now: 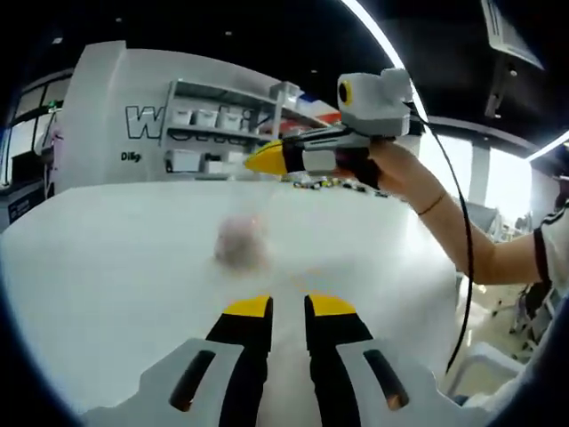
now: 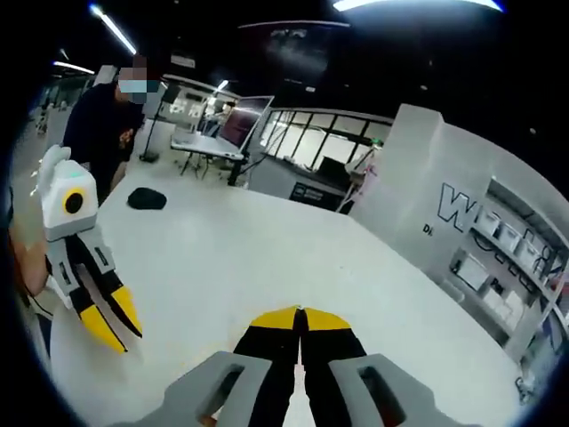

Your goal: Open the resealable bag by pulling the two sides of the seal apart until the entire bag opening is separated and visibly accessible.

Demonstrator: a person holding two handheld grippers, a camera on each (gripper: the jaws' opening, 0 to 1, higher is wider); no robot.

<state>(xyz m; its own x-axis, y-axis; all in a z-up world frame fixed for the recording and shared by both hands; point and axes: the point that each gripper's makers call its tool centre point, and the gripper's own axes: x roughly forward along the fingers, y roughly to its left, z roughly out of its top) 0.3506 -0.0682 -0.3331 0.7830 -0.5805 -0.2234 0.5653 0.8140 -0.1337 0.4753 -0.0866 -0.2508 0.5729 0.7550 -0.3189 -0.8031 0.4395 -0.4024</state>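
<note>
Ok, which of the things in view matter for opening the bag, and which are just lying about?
Job:
left claw, narrowly open
right claw, shut
pinkish thing on the table, too blurred to tell, possibly the bag

Lying about:
dark object
shelf bins
screen

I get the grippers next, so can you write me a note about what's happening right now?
Left hand-held gripper: jaws a little apart, holding nothing, above the white table.
Right hand-held gripper: shut, empty.
A blurred pinkish thing lies on the table ahead. It may be the bag, but it is too blurry to tell.
Done: nothing gripped yet.
To do: grip both sides of the seal and pull them apart.
</note>
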